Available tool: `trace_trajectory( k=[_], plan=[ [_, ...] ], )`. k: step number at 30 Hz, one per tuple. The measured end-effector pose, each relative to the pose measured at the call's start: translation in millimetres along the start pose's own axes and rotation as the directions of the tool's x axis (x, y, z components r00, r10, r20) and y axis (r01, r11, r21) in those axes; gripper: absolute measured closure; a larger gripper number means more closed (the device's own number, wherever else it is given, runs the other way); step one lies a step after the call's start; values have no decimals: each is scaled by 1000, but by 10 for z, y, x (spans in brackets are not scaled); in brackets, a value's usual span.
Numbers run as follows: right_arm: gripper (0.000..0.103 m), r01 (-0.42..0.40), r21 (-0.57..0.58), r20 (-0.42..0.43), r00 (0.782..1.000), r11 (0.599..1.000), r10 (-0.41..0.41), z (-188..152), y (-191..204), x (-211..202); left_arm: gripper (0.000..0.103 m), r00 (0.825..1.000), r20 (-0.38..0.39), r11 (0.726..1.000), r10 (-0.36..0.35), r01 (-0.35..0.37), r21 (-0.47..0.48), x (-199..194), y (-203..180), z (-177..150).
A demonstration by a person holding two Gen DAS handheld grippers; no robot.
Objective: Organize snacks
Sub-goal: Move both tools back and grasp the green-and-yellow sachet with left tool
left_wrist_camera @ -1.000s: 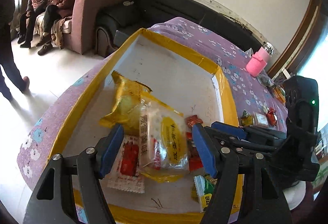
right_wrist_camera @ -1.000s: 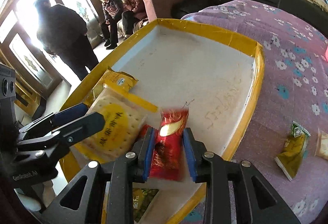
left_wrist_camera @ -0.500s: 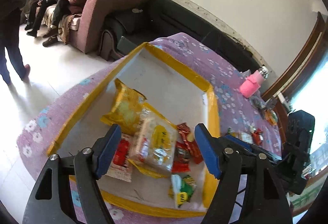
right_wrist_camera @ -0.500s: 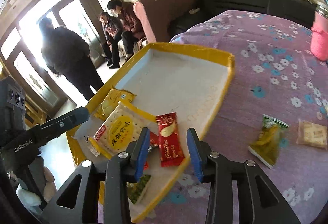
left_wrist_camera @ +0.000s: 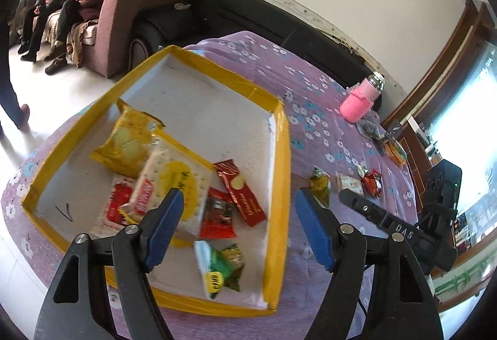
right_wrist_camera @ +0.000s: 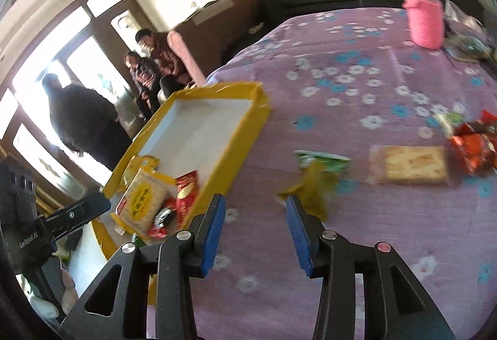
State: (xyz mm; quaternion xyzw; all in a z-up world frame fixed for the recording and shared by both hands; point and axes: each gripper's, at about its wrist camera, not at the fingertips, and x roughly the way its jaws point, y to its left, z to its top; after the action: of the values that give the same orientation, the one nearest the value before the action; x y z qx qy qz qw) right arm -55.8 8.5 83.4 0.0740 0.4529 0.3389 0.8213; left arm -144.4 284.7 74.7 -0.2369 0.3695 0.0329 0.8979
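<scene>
The table [right_wrist_camera: 357,246] under its purple flowered cloth carries a yellow-rimmed box [left_wrist_camera: 281,172] towards its left edge, already holding several packets in its near half. Loose snacks remain on the cloth to the right of the box: a green-and-yellow packet [right_wrist_camera: 316,178] nearest it, then a cracker pack [right_wrist_camera: 410,166], then red wrappers [right_wrist_camera: 475,147]. The right gripper [right_wrist_camera: 254,231] is empty, its jaws opening just short of the green packet, probably the next pick. Best to straddle its crumpled middle and close lightly, as it looks soft. The left gripper [left_wrist_camera: 236,228] hangs spread and empty over the box's near right corner.
</scene>
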Motion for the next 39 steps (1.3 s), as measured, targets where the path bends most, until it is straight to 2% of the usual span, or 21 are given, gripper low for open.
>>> trace_trajectory(
  k=[13,24,29,35,39],
  plan=[
    [58,54,184,89,994,981,-71,51,-949,-419,29,998,-61,998,3,1,57,219,-338,-104],
    [53,77,270,185,974,960,-130,193,-1399,-601,29,995,-103,997,18,-10,81,374,-484,-134],
    [53,100,305,178,971,947,-159,137,-1612,-570,29,993,-120,996,6,5,94,493,-615,-84],
    [53,78,325,163,977,943,-137,122,-1716,-536,29,984,-175,982,19,14,186,845,-998,20],
    [53,68,317,158,980,946,-123,98,-1683,-535,29,972,-231,959,42,26,282,1227,-1312,57]
  ],
)
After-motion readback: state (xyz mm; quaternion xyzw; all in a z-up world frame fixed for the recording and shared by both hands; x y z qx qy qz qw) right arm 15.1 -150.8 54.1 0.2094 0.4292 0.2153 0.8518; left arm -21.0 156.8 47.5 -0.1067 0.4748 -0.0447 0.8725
